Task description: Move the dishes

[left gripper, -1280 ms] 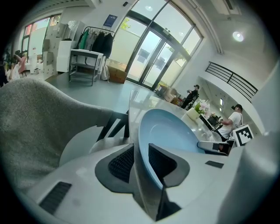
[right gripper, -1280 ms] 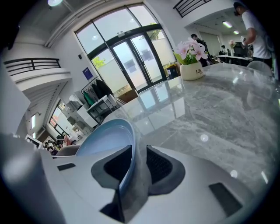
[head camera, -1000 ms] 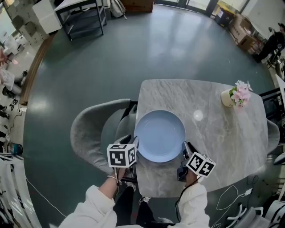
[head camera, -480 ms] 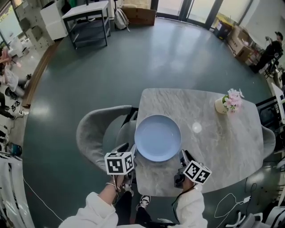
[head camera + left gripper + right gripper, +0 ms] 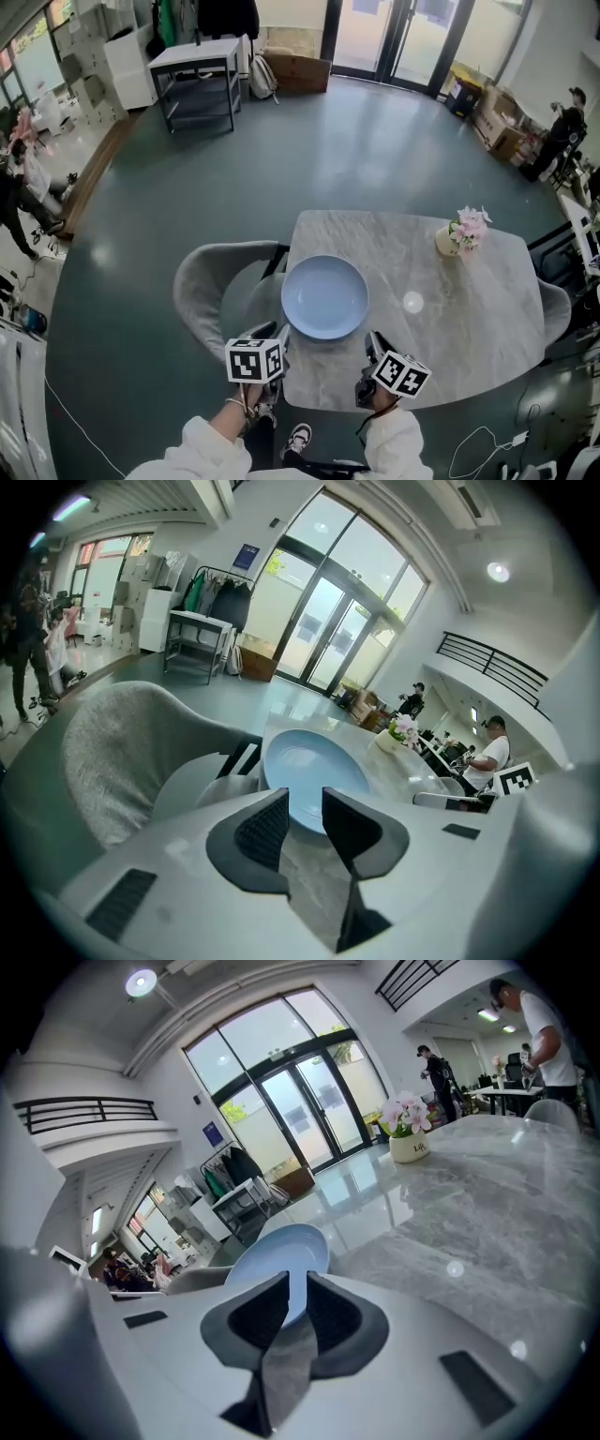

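Note:
A round pale blue plate (image 5: 324, 297) lies flat on the marble table (image 5: 459, 309), near its left front edge. Both grippers hover just short of that plate, apart from it. My left gripper (image 5: 277, 335) is off the plate's near left rim, and the left gripper view shows its jaws parted with nothing between them and the plate (image 5: 314, 766) beyond. My right gripper (image 5: 372, 344) hangs off the near right rim. Its jaws have just been closing; a narrow empty gap remains, and the plate (image 5: 277, 1255) shows past the right gripper (image 5: 297, 1299).
A small vase of pink flowers (image 5: 457, 232) stands at the table's far right. A grey upholstered chair (image 5: 202, 286) is tucked at the table's left side, and another chair (image 5: 557, 302) at the right. A dark metal table (image 5: 192, 66) and people stand far off.
Both grippers have drawn back from the plate's sides toward me and risen. The plate stays on the table. The head view has lifted and shows more of the room.

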`<state>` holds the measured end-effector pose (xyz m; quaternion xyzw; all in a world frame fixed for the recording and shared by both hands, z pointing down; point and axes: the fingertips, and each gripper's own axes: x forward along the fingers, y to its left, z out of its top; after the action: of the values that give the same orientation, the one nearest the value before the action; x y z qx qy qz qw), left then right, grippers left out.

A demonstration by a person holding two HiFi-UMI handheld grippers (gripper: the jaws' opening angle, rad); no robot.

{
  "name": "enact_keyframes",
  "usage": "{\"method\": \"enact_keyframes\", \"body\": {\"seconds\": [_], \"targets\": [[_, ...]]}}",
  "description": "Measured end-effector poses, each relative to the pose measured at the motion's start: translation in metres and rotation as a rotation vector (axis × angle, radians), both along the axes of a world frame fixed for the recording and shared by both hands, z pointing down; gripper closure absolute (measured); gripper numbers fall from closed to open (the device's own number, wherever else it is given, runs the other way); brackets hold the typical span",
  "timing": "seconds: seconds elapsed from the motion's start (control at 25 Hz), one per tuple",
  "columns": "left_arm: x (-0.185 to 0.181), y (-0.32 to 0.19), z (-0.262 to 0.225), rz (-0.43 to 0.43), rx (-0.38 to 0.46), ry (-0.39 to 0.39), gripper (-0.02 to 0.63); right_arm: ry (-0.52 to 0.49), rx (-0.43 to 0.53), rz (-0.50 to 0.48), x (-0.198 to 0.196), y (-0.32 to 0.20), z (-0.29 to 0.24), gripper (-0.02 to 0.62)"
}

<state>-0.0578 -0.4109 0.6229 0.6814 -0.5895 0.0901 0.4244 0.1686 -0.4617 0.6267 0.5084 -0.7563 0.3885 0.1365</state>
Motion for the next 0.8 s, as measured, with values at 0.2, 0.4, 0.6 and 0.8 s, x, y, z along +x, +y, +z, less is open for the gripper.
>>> {"method": "enact_keyframes", "body": {"seconds": [0.2, 0.4, 0.6, 0.8], "targets": [[0.023, 0.026, -0.025, 0.019, 0.033, 0.016, 0.515, -0.016, 0.011, -0.05, 0.004, 0.027, -0.018, 0.509], [0.044, 0.052, -0.049, 0.046, 0.073, 0.022, 0.553, -0.029, 0.032, -0.09, 0.012, 0.055, -0.035, 0.517], [0.066, 0.082, -0.057, 0.047, 0.077, 0.011, 0.588, -0.035, 0.046, -0.141, 0.024, 0.084, -0.043, 0.518], [0.081, 0.11, -0.063, 0.042, 0.079, -0.019, 0.598, -0.033, 0.068, -0.175, 0.034, 0.109, -0.058, 0.522]]}}
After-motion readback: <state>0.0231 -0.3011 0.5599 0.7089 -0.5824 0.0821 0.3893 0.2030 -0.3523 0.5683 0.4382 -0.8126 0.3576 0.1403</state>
